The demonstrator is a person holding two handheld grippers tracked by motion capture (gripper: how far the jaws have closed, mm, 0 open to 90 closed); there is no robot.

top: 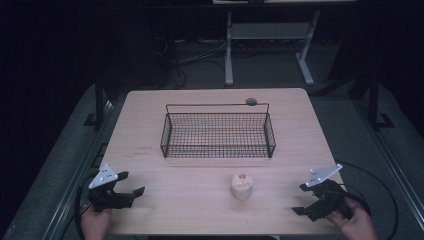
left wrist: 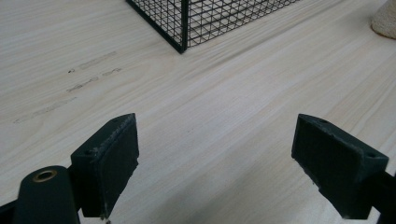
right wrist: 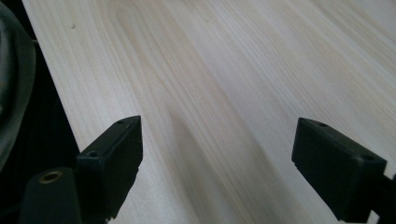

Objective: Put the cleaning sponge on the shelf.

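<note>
Tabletop point(top: 150, 210), pale wood grain, on which every item below is set out

Item 1 — small cream-coloured object point(top: 242, 186), rounded and squat, with a darker hollow showing at its top. It is stood on the near half of the tabletop, in front of the basket and well apart from it, between the two grippers but nearer the right one. It appears upright, its short axis vertical and the hollow turned upward; no marked long axis can be made out, and what the object is cannot be told. A sliver of it is caught at the upper right edge of the left gripper view point(left wrist: 385, 19). Its free-standing position is judged to leave room for a grasp from either side.

Item 2 — black wire basket point(top: 218, 135), long axis running across the tabletop, with a thin handle frame raised at the rear; judged the likely receptacle. Nothing can be made out inside it.

Item 3 — left hand-held gripper point(top: 131, 192), held low at the near left corner, jaws spread wide, nothing between them.

Item 4 — right hand-held gripper point(top: 301, 198), held at the near right corner, jaws likewise spread and empty. Both are judged parked clear of the object, ready for an approach
</note>
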